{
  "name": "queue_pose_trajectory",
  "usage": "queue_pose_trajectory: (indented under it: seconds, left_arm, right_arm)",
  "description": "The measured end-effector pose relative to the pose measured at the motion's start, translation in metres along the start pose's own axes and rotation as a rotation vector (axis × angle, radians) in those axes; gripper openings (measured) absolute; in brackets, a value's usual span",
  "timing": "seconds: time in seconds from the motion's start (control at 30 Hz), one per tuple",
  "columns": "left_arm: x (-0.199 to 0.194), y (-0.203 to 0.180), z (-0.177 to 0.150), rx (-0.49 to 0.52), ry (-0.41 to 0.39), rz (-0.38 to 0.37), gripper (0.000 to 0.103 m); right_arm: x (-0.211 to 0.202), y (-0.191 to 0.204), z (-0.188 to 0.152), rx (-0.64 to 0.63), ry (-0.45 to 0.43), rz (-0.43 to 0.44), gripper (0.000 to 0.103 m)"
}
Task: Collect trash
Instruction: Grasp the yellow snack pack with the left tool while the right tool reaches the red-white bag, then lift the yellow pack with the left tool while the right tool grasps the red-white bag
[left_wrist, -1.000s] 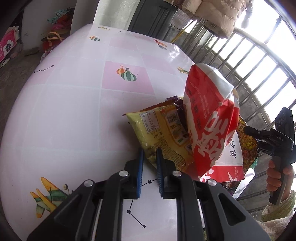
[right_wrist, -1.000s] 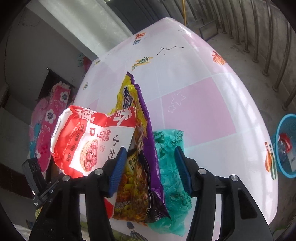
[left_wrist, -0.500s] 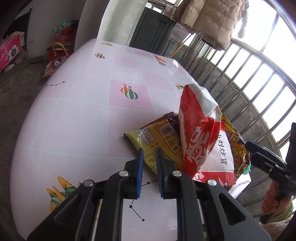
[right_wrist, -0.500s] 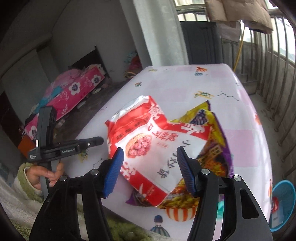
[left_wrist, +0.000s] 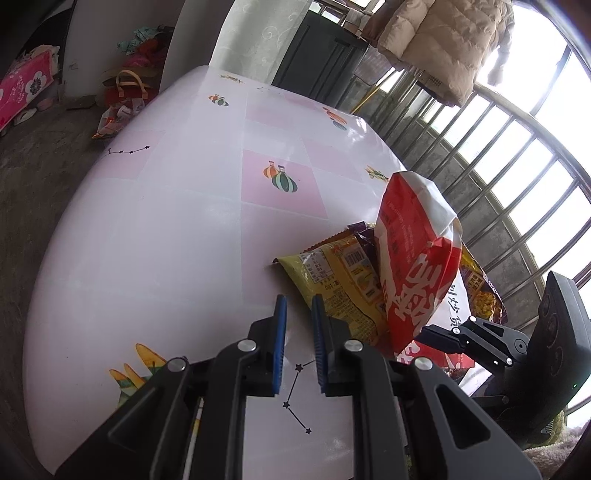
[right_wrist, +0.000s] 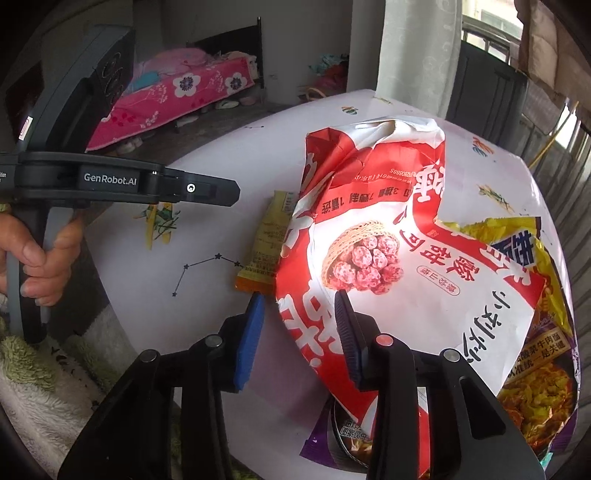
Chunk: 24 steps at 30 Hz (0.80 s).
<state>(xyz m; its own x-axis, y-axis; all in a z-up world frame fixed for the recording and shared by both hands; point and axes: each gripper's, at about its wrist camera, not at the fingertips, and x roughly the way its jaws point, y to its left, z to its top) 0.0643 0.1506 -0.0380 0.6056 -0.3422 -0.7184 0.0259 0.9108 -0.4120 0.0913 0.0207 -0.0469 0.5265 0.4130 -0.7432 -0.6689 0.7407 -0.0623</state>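
A big red and white snack bag (left_wrist: 417, 258) (right_wrist: 380, 251) stands crumpled on a pile of wrappers near the table's edge. A yellow wrapper (left_wrist: 340, 284) (right_wrist: 266, 240) lies under it, and a purple and yellow noodle bag (right_wrist: 535, 350) (left_wrist: 480, 291) behind it. My right gripper (right_wrist: 299, 314) has its jaws partly closed around the red bag's lower edge. My left gripper (left_wrist: 297, 314) is nearly shut and empty, just left of the yellow wrapper's corner. It also shows in the right wrist view (right_wrist: 221, 192).
The pile lies on a white and pink patterned table (left_wrist: 166, 221). A metal railing (left_wrist: 517, 177) runs along the right. A pink flowered bed (right_wrist: 177, 96) and bags on the floor (left_wrist: 125, 96) lie beyond the table.
My right gripper has swung around and moved in, closing its jaws around the red bag's lower edge. My left gripper has pulled back a little from the yellow wrapper.
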Motion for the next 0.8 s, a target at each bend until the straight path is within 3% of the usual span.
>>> queue_pose_trajectory:
  seconds: [0.2, 0.37, 0.8]
  left_arm:
    - [0.005, 0.001, 0.0, -0.003, 0.016, -0.008, 0.013]
    - [0.004, 0.003, 0.001, -0.013, 0.015, -0.011, 0.013]
    - [0.004, -0.002, 0.005, -0.031, 0.027, -0.079, 0.013]
  right_arm:
    - [0.01, 0.001, 0.001, -0.007, 0.018, -0.028, 0.028]
    - [0.009, -0.003, 0.005, 0.028, 0.019, -0.029, 0.007]
    - [-0.035, -0.045, 0.017, 0.259, -0.121, 0.043, 0.0]
